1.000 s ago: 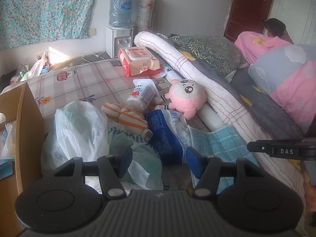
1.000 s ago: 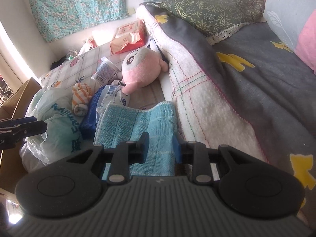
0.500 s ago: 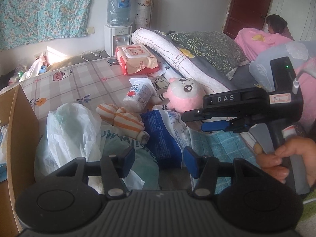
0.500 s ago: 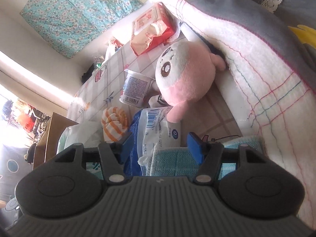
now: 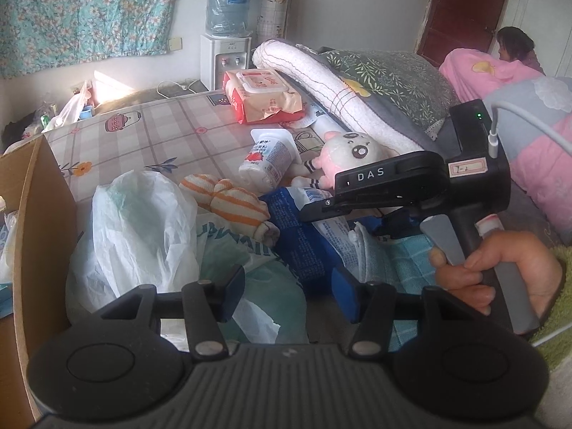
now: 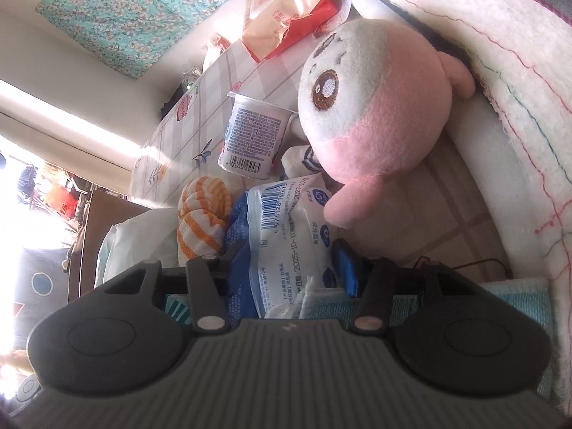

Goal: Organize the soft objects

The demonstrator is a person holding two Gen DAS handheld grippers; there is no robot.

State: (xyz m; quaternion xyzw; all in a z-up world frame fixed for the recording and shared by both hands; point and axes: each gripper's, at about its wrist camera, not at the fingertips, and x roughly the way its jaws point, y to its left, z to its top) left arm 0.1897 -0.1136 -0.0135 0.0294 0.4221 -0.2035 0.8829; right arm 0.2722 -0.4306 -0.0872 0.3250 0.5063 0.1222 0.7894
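Right now my right gripper [image 6: 291, 266] is spread wide, its fingers apart on either side of the blue-and-white packet [image 6: 286, 236], with no clear contact I can make out. Just beyond the packet lies the pink plush toy [image 6: 371, 107], resting against the rolled white blanket [image 6: 518, 89] on the right. To the left of the packet sits the orange-striped sock bundle [image 6: 202, 214], and farther off a yogurt cup [image 6: 254, 136] lies on its side. A teal towel [image 6: 500, 300] shows under my right finger.

My left gripper [image 5: 289, 286] hangs open too, holding nothing, above a white plastic bag [image 5: 139, 228]. A cardboard box [image 5: 39, 221] stands at the left edge. My right hand [image 5: 500, 271] grips its handle at near right, and a red wet-wipes pack [image 5: 264, 96] lies far across the checked mattress [image 5: 150, 136].
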